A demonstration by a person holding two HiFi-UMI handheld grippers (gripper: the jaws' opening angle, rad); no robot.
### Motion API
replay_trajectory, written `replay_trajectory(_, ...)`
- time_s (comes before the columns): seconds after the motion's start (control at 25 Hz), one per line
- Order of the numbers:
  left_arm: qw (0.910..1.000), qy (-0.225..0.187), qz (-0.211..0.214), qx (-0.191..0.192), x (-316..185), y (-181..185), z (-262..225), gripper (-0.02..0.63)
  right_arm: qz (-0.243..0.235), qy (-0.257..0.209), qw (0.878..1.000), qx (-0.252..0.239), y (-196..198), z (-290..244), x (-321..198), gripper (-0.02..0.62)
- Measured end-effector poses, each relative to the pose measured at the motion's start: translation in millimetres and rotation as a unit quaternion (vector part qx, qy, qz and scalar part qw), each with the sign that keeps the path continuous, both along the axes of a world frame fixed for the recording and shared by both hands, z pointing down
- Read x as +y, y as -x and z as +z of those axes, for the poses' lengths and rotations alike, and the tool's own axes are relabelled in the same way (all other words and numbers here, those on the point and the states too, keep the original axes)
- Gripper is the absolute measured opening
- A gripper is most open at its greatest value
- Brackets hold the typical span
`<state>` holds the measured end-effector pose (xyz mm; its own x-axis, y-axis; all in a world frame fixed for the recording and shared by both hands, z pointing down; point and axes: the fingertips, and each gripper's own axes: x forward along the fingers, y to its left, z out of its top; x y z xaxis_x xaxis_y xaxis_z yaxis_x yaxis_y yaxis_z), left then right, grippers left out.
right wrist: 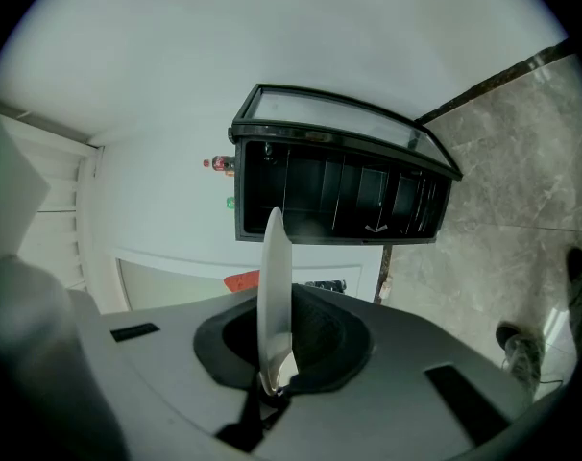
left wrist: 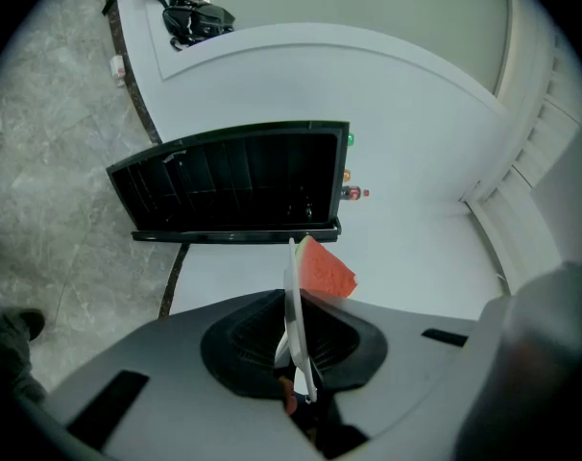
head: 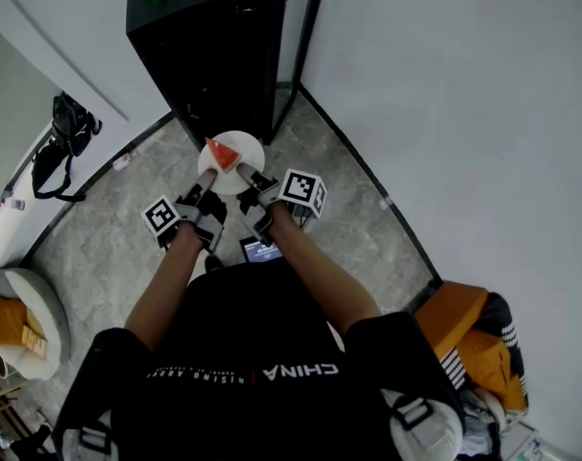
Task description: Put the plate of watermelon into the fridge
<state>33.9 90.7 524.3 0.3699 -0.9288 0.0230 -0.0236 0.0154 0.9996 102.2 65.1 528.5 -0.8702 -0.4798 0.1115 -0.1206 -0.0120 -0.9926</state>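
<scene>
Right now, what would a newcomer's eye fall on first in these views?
The red watermelon slice on the white plate, held at mid-frame in the head view, with the left gripper and right gripper each clamped on its near rim. Just beyond stands the black fridge, against the white wall.

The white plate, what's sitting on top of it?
One red watermelon wedge lies on the plate. The left claw and right claw pinch its near rim, covering that part.

Fridge top cropped by upper edge; small items atop, perhaps bottles, unreadable.
</scene>
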Motion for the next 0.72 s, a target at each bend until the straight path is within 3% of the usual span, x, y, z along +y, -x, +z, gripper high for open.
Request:
replay_trajectory(0.4, 0.9996, 0.001, -0.011, -0.027, -6.3, -34.0, 5.3, 0.038, -0.029, 0.008, 0.999, -0.022, -31.3, 5.6, -8.2, 0.020)
replay_trajectory(0.56, 0.9992, 0.009, -0.031, -0.024, -1.8, -33.8, 10.1, 0.038, -0.047, 0.016, 0.998, -0.025, -30.6, 12.0, -6.3, 0.020)
replay_trajectory(0.72, 0.9990, 0.019, -0.025, -0.032, -4.4, -25.8, 20.0, 0.038, -0.050, 0.031, 0.998, -0.024, -21.1, 22.7, -7.8, 0.020)
